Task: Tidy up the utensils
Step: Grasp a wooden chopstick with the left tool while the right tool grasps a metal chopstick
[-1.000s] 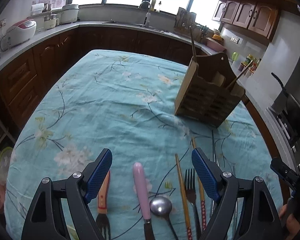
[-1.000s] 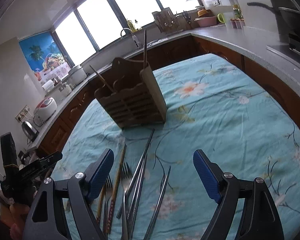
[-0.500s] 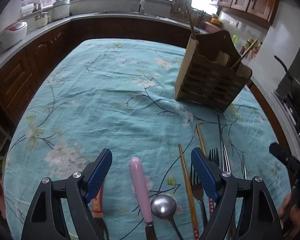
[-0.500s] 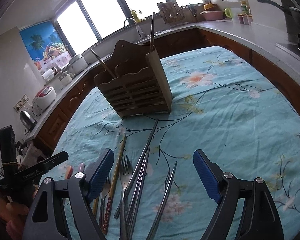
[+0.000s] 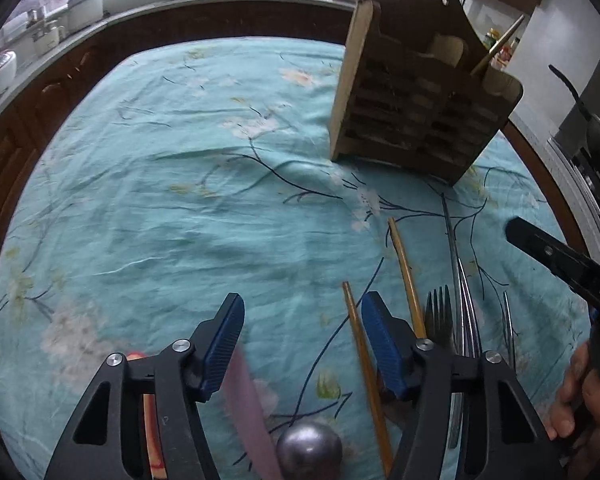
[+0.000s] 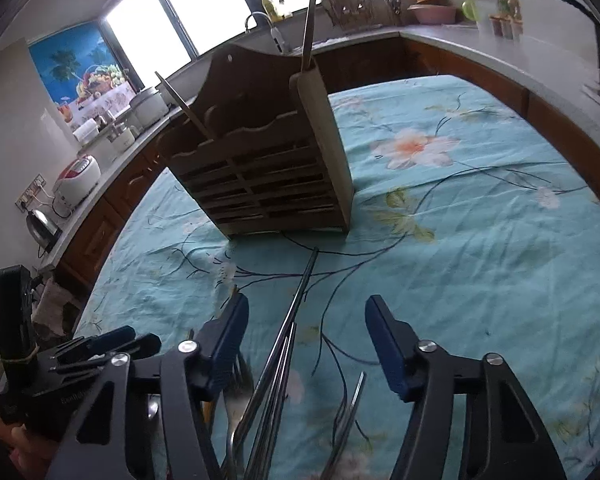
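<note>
The left gripper [image 5: 302, 340] hangs wide open and empty over a pink-handled knife [image 5: 246, 412], with a steel spoon [image 5: 309, 450] and two wooden chopsticks [image 5: 364, 364] lying just beside it on the teal floral tablecloth [image 5: 172, 208]. The right gripper [image 6: 306, 340] is likewise spread wide and grips nothing, straddling a bundle of metal chopsticks [image 6: 288, 332] with a fork [image 6: 236, 396] by its left finger. Beyond both, the wooden utensil holder [image 6: 268, 160] stands on the cloth, sticks poking from its compartments.
</note>
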`<state>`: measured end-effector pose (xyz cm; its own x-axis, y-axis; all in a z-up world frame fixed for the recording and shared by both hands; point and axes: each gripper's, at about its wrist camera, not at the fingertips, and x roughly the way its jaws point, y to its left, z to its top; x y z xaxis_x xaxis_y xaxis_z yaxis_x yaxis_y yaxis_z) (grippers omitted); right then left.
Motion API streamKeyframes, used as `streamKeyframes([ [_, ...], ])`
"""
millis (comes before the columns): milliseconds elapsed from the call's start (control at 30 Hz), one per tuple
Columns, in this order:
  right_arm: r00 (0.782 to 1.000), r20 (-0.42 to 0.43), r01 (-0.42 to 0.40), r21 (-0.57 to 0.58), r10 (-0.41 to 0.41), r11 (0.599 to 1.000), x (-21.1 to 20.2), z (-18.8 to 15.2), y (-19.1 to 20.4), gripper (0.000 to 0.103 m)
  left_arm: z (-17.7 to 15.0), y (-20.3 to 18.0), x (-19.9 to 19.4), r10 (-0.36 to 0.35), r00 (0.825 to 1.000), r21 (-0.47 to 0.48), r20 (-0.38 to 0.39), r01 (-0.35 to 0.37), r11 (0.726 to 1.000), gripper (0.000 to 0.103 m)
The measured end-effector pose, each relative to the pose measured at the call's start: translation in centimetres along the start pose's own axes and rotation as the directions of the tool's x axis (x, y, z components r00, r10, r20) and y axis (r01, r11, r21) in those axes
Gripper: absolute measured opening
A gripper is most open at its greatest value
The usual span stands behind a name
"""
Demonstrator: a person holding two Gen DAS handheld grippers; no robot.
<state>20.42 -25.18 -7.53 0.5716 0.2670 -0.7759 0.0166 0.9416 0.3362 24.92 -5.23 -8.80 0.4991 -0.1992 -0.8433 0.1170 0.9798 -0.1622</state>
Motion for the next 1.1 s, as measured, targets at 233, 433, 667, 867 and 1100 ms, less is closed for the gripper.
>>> streamKeyframes([
  [233, 0.999, -0.036, 0.004, -0.001, -0.004, 1.0, 3.2, 1.0, 0.1, 0.052, 0.4, -0.8, 2.1, -0.014, 0.999, 0.045, -0.043, 0.016, 0.999, 0.055],
  [433, 0.997, -0.069, 0.032, -0.02, -0.033, 0.999, 5.8, 1.9, 0.4, 0.042, 0.5, -1.8, 2.7, 0.037, 0.999, 0.103, -0.037, -0.033, 0.994, 0.051],
  [667, 0.989, -0.083, 0.115, -0.083, -0.122, 0.99, 7.2, 1.9, 1.2, 0.021, 0.0, -3.3, 3.0, 0.08, 0.997, 0.181, -0.014, -0.076, 0.98, 0.018],
  [867, 0.983, -0.095, 0.142, -0.148, -0.157, 0.979, 7.4, 1.9, 2.0, 0.007, 0.1, -3.2, 2.9, 0.067, 0.997, 0.171, -0.023, -0.062, 0.983, 0.008],
  [1100, 0.996, -0.068, 0.048, -0.069, -0.053, 0.996, 4.8, 2.7, 1.0, 0.005, 1.0, -1.0, 0.5, -0.001, 1.0, 0.087, 0.001, 0.001, 0.996, 0.003],
])
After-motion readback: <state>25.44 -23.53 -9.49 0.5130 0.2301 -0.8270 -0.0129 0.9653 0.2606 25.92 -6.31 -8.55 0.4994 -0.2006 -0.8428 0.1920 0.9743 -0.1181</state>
